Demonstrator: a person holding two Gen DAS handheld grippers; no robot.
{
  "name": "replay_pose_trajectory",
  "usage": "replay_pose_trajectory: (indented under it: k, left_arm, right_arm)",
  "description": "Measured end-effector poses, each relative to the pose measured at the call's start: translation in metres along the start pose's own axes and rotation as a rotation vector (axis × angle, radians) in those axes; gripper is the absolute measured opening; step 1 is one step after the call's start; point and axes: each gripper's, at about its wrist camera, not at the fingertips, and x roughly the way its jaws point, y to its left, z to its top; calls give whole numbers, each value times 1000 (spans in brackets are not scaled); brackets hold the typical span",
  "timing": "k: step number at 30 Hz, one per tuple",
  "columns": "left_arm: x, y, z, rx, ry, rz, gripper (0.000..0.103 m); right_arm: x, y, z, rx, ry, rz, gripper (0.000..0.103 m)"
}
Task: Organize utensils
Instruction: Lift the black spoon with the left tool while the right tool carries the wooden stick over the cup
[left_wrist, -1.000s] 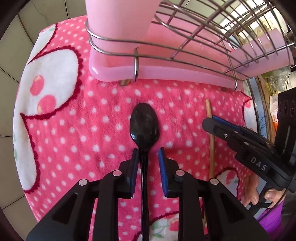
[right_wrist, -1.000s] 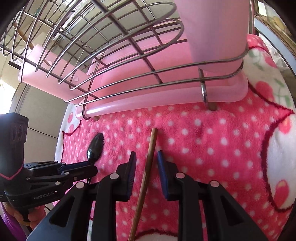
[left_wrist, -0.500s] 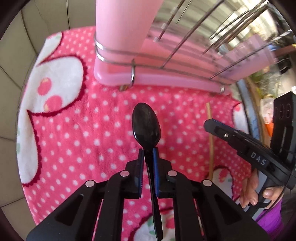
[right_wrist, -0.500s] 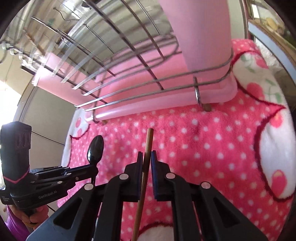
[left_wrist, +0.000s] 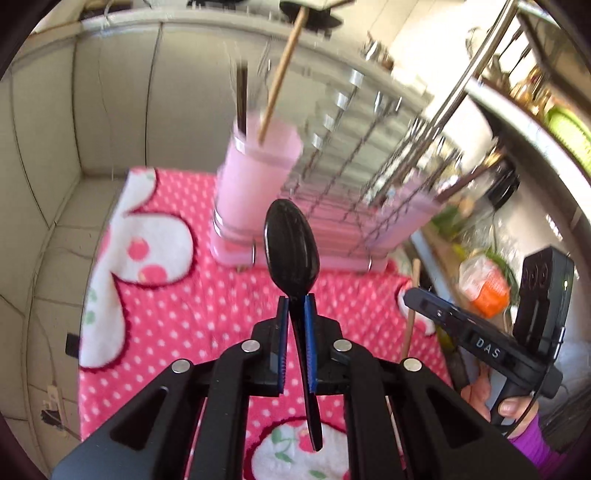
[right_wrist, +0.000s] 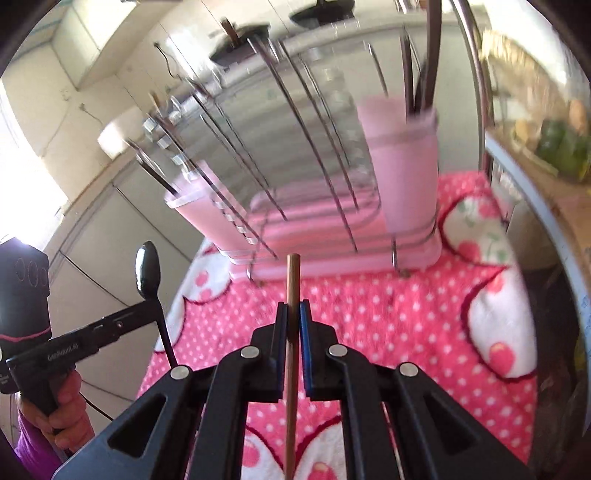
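Gripping: left claw (left_wrist: 294, 306) clamped on black spoon (left_wrist: 291, 247), held above polka-dot towel (left_wrist: 177, 306) | right claw (right_wrist: 293, 314) clamped on wooden chopstick (right_wrist: 293, 280), above towel, before pink utensil cup (right_wrist: 402, 173)

Left gripper (left_wrist: 295, 306): matte black arms with triangular cut-outs, round silver screws at the joints, and blue ribbed pads (left_wrist: 282, 332) lining both fingers; the right gripper (right_wrist: 294, 312) was built alike; beside the left gripper, the right unit's black body carried a white "DAS" label and a boxy black camera housing; bare fingers (left_wrist: 513, 408) and a purple sleeve (left_wrist: 535, 439) showed at its handle, with a thin black cable.
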Motion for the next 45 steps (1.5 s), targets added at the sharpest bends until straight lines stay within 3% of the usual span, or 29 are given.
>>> replay_pose_trajectory:
  k: [15, 25, 29, 36, 45]
  left_arm:
    - [-81, -15, 49, 45, -321, 6, 3]
    - [-113, -39, 85, 98, -549, 70, 3]
    - [-111, -41, 103, 98, -592, 93, 3]
    - [-94, -35, 125, 96, -627, 143, 3]
    - [-63, -28, 140, 109, -634, 201, 3]
  right_arm:
    - [-84, 31, 60, -79, -296, -16, 6]
    - [-147, 45, 116, -157, -639, -84, 6]
    - [-146, 45, 133, -193, -735, -139, 6]
    - [-131, 38, 156, -228, -829, -203, 6]
    - [-98, 21, 170, -243, -812, -249, 6]
